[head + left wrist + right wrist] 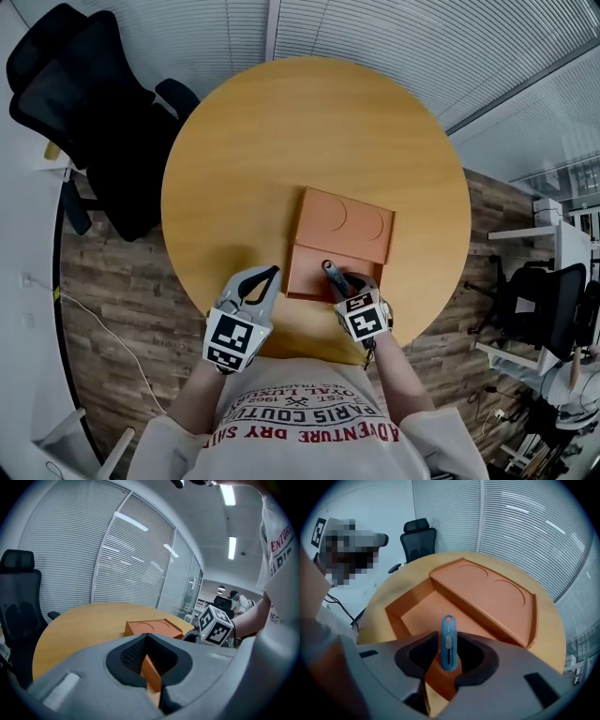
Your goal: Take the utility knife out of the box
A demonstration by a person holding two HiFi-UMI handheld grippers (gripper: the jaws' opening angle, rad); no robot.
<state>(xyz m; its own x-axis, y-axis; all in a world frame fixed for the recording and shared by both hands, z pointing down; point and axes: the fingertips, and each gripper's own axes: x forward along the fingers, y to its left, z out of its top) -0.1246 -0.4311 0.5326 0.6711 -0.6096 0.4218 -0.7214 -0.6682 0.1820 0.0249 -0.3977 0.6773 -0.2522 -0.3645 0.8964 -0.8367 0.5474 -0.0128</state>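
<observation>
Nearest to me hung the right gripper, pointed steeply down into the open part of the orange box. Its fingers stood well apart. The blue utility knife showed between them with a gap on either side, so nothing was gripped. The knife lay flat on the box floor, close to the wall nearest me, slider up. Its holed end pointed toward the lid, which covered the far part of the box. The left gripper hovered just beside the box's left wall over the round counter, its fingers also parted and empty.

I judged the step in hand to be the reach for the knife. To do it well, I needed both fingertips low along the knife's long sides, centred near the slider so the handle would not swing. Then I needed to close squarely across its width. The near wall left little room, so I meant to keep clear of it and lift straight up. Resting the left gripper on the box rim could have stopped the box rising with the knife.
</observation>
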